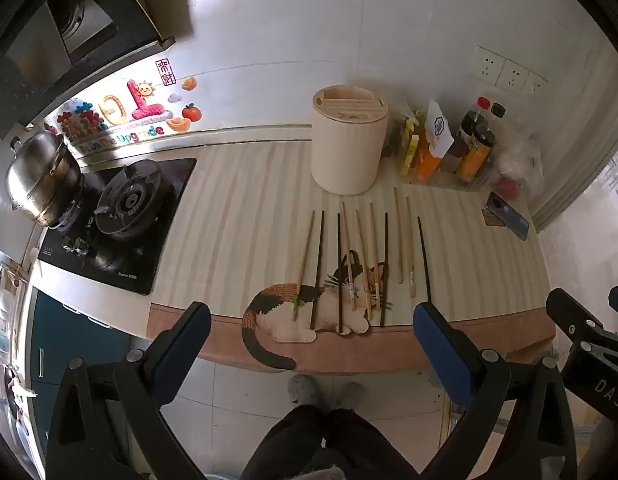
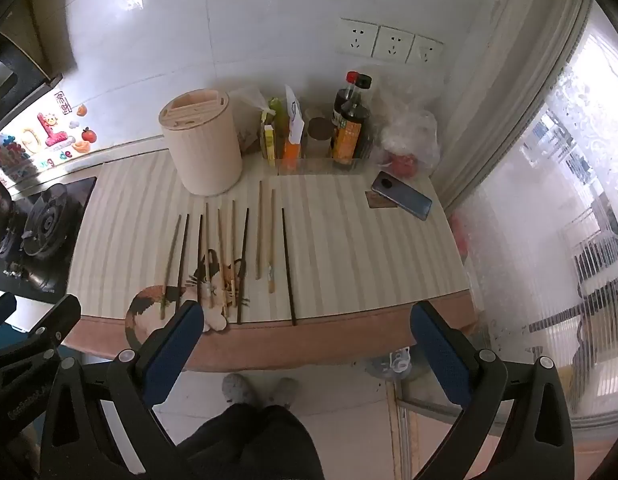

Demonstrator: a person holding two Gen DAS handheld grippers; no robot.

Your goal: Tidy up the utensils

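Note:
Several chopsticks (image 1: 363, 264), some light wood and some dark, lie side by side on the striped counter mat (image 1: 237, 232), pointing away from me; they also show in the right wrist view (image 2: 233, 256). A cream cylindrical utensil holder (image 1: 349, 144) with slots in its top stands behind them, also seen in the right wrist view (image 2: 203, 144). My left gripper (image 1: 311, 320) is open and empty, held off the counter's front edge. My right gripper (image 2: 307, 320) is open and empty, beside the left one, also short of the edge.
A gas stove (image 1: 121, 216) with a steel pot (image 1: 41, 176) is at the left. Bottles and packets (image 1: 449, 148) stand at the back right, with a phone (image 2: 403, 196) and a plastic bag (image 2: 409, 140) near the window. A cat picture (image 1: 309, 308) decorates the mat's front.

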